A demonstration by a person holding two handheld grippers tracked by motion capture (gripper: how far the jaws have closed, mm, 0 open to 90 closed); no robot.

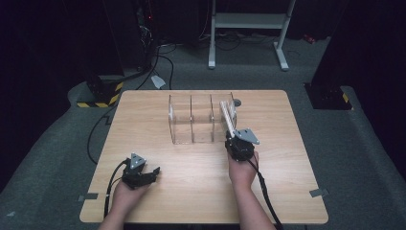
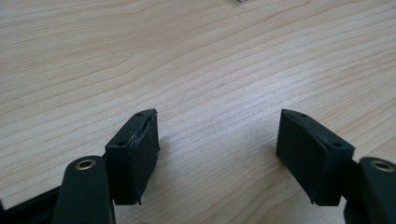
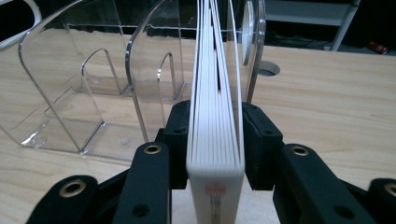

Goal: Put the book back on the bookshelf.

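Light wood table with rounded corners, standing on grey carpet. Room dark beyond it. White metal stand at 12 o'clock, its two feet on the carpet. Black-and-yellow striped base at 10 o'clock, with black cables trailing near it. Dark block at 2 o'clock. Grey tape patches on the carpet at 4 and 8 o'clock.
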